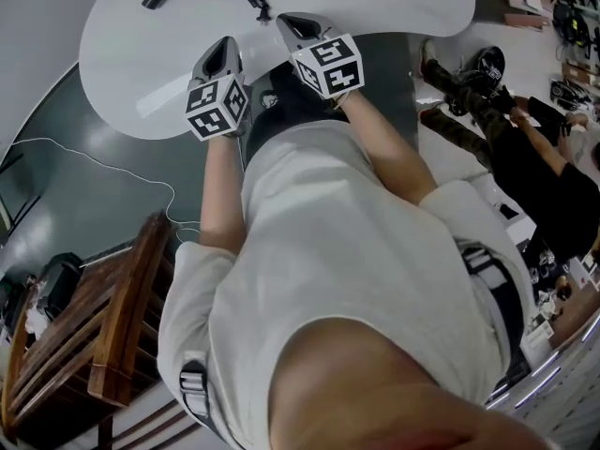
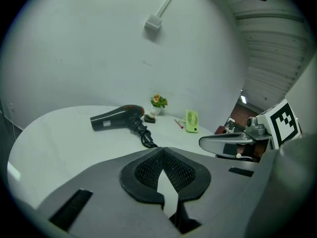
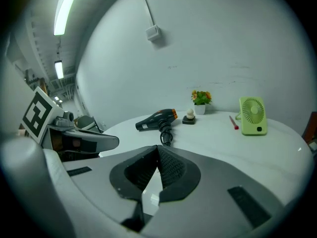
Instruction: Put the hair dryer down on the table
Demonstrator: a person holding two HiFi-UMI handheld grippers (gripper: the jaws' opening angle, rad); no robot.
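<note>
The dryer lies on its side on the white counter with nothing touching it, and its cord is bunched by the handle. In the right gripper view a small plant stands near it at 2 o'clock and a fan farther off at 3 o'clock. The left tongs and right tongs are closed on nothing. They sit side by side at the near edge, with the dryer well apart at about 11 o'clock in the head view. The put-down looks finished, and nothing appears left to do.
</note>
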